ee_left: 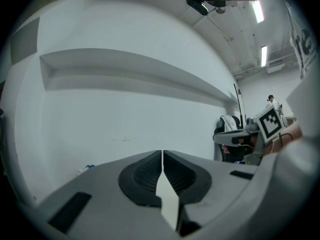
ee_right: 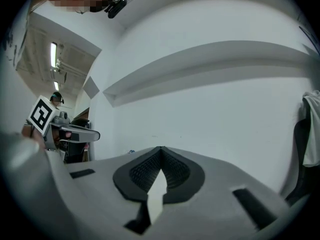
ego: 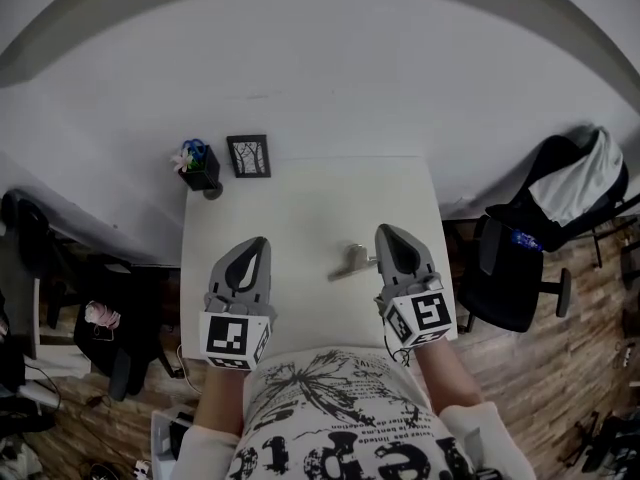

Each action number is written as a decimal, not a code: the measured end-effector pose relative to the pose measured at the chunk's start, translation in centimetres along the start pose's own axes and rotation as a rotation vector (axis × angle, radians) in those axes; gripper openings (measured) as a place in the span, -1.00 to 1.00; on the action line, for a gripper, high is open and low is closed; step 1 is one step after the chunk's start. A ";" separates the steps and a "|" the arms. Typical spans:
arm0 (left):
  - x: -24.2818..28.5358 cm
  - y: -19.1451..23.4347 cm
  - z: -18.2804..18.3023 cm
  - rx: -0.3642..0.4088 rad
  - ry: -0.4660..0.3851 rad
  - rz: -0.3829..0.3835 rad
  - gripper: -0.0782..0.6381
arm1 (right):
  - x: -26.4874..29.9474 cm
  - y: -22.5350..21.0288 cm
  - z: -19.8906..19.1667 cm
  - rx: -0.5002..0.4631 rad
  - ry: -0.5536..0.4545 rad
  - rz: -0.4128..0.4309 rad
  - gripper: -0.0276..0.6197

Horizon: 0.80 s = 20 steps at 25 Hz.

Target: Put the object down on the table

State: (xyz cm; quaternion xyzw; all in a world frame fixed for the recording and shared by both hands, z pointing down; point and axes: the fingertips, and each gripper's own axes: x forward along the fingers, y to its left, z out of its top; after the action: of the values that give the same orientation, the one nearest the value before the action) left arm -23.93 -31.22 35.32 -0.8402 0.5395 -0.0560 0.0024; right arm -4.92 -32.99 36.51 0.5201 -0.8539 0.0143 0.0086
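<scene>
Head view: small metallic object (ego: 352, 261) lies on the white tabletop (ego: 300, 208), mid-frame, just beside the right claw (ego: 390, 238).
Left gripper view: left claw (ee_left: 162, 156) closed, empty.
Right gripper view: right claw closed on nothing.
Put-down looks done; nothing left.

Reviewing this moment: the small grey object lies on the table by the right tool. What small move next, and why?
Probably lift the right tool slightly back, clear of the grey object. The object rests on the table beside that tool, whose jaws are together with nothing between them, so the placing looks done. The left tool is shut and empty too.
</scene>
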 end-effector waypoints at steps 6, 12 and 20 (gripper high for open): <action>-0.1 0.0 -0.3 -0.004 0.006 -0.001 -0.75 | 0.4 0.3 -0.8 -0.002 0.031 -0.017 -0.94; -0.1 0.2 -0.4 -0.005 0.012 0.003 -0.75 | 0.8 0.8 -1.0 -0.018 0.037 -0.008 -0.94; 0.1 0.1 -0.7 -0.004 0.031 0.001 -0.75 | 0.9 0.9 -1.7 -0.020 0.067 -0.012 -0.94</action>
State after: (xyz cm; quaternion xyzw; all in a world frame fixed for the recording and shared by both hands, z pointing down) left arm -24.11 -31.29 36.05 -0.8388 0.5401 -0.0679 -0.0079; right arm -6.17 -33.27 38.23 0.5243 -0.8502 0.0231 0.0423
